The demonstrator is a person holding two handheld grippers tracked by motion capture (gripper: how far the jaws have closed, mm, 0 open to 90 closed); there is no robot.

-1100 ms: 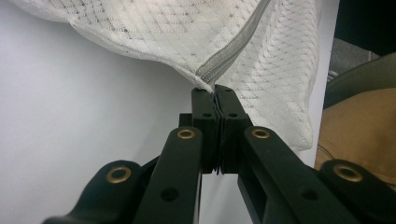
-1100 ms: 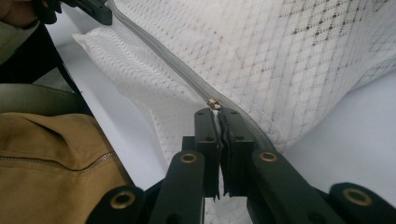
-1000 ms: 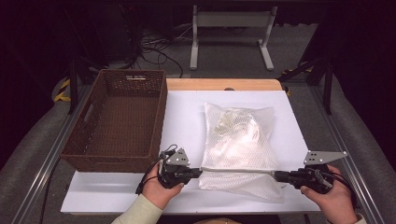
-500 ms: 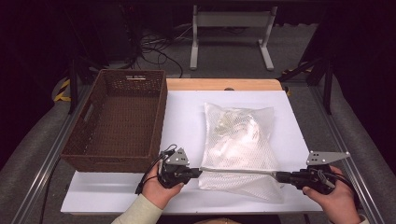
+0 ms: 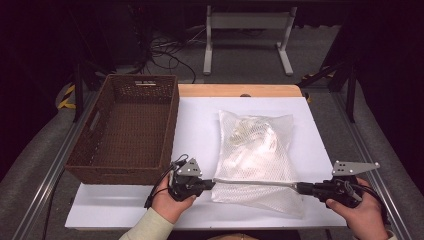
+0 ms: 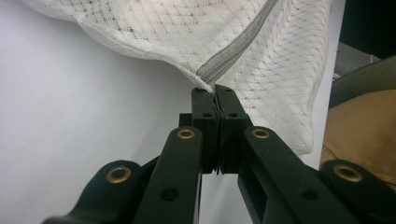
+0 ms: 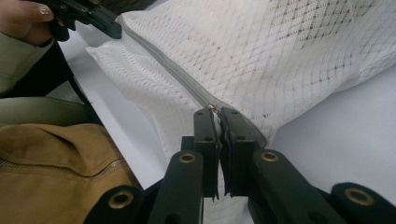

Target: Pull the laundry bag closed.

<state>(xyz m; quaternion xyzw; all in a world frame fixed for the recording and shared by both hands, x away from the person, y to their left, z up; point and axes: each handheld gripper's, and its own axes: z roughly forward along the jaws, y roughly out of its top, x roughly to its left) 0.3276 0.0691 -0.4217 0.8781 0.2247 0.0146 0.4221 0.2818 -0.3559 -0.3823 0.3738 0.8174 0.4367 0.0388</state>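
Observation:
A white mesh laundry bag [image 5: 255, 150] with pale cloth inside lies on the white table, its grey zipper [image 5: 255, 183] stretched along the near edge. My left gripper [image 5: 210, 184] is shut on the zipper's left end [image 6: 211, 83], jaws pressed together on the fabric. At the other end my right gripper [image 5: 300, 188] is shut on the zipper pull [image 7: 212, 110]. The zipper [image 7: 168, 65] runs taut between both grippers, and the left gripper [image 7: 100, 19] appears far off in the right gripper view.
An empty brown wicker basket [image 5: 127, 127] stands left of the bag on the white table top [image 5: 197, 120]. Metal rails flank the table, and a metal stand with cables sits beyond the far edge. Tan clothing [image 7: 56, 158] lies near the front edge.

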